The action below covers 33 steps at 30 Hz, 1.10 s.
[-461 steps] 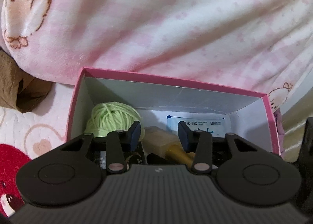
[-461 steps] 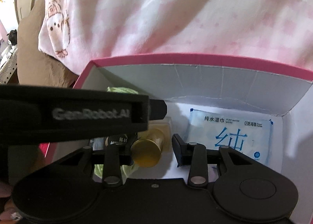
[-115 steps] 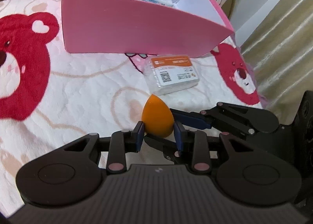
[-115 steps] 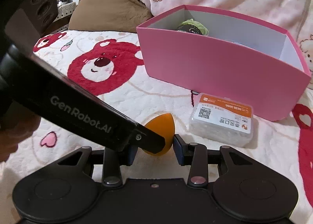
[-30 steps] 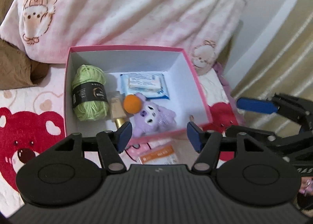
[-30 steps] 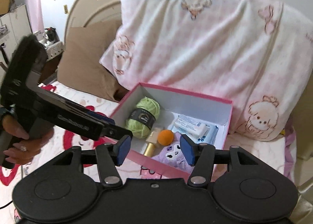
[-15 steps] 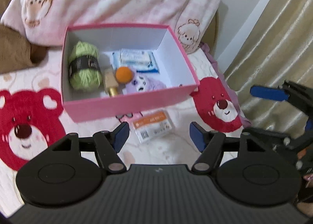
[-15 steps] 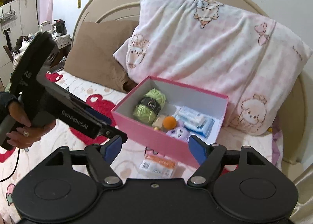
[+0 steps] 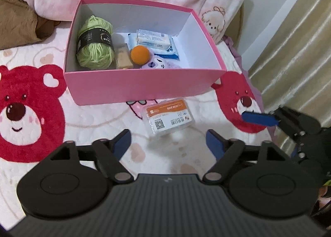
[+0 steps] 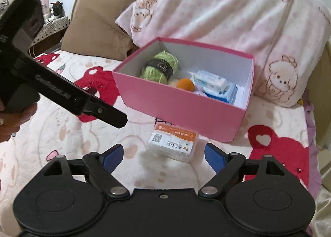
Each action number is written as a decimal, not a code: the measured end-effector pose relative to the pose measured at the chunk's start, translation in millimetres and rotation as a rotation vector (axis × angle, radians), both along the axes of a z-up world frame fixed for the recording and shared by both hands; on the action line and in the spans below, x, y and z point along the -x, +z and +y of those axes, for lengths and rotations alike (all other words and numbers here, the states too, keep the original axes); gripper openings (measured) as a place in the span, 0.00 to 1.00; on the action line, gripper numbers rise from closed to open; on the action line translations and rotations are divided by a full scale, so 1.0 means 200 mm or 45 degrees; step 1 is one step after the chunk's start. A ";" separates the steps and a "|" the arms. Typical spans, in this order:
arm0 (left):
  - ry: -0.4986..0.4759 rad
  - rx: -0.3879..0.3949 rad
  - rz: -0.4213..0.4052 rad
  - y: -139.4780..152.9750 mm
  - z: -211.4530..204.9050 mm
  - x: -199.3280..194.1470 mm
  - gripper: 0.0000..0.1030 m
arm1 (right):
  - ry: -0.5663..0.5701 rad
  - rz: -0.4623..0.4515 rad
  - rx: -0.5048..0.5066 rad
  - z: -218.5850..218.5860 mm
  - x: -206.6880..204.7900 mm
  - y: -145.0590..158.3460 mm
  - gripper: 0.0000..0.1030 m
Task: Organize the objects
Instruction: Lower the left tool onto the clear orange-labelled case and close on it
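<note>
A clear plastic packet with an orange label [image 9: 169,119] [image 10: 173,140] lies on the bedspread just in front of the pink box [image 9: 144,87] [image 10: 182,110]. Inside the box sit a green yarn ball [image 9: 95,43] [image 10: 160,67], an orange sponge [image 9: 140,55] [image 10: 185,85], a wipes pack [image 9: 153,40] [image 10: 211,81] and a purple plush toy [image 9: 158,65]. My left gripper [image 9: 168,144] hangs a little short of the packet, its jaws opening with nothing between them. My right gripper [image 10: 163,157] also hovers near the packet, jaws opening and empty.
The bedspread [image 9: 31,102] is white with red bear prints. A pink checked pillow [image 10: 238,9] and a brown cushion [image 10: 95,24] lie behind the box. A curtain [image 9: 293,40] hangs at the right. A hand [image 10: 12,121] holds the left gripper's handle.
Both grippers have come down and closer to the bedspread, and their jaws have spread wider. The packet and box now look larger and nearer.
</note>
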State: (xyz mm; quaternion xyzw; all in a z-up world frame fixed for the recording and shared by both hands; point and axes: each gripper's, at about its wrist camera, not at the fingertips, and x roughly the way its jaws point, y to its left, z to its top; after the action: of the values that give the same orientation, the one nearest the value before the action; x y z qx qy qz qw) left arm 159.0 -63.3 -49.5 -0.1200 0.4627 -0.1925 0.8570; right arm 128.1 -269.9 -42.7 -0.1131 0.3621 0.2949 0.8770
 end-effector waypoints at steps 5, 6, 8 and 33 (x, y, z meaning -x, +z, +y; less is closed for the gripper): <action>0.070 -0.028 0.023 -0.05 -0.02 -0.03 0.90 | 0.010 0.080 0.018 0.05 -0.12 -0.16 0.90; 0.084 -0.056 0.023 -0.07 -0.03 -0.04 0.90 | -0.001 0.102 0.026 0.06 -0.15 -0.19 0.90; 0.100 -0.119 0.032 -0.10 -0.06 -0.05 0.91 | -0.032 0.134 0.019 0.07 -0.21 -0.25 0.90; 0.091 -0.049 0.164 -0.48 -0.13 -0.31 0.60 | -0.106 0.020 -0.054 0.14 -0.25 -0.56 0.90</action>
State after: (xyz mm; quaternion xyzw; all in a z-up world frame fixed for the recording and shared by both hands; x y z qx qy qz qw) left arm 221.3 -88.6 -145.0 -0.1322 0.5159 -0.1447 0.8339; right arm 178.6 -242.6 -154.7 -0.0769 0.3669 0.2665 0.8879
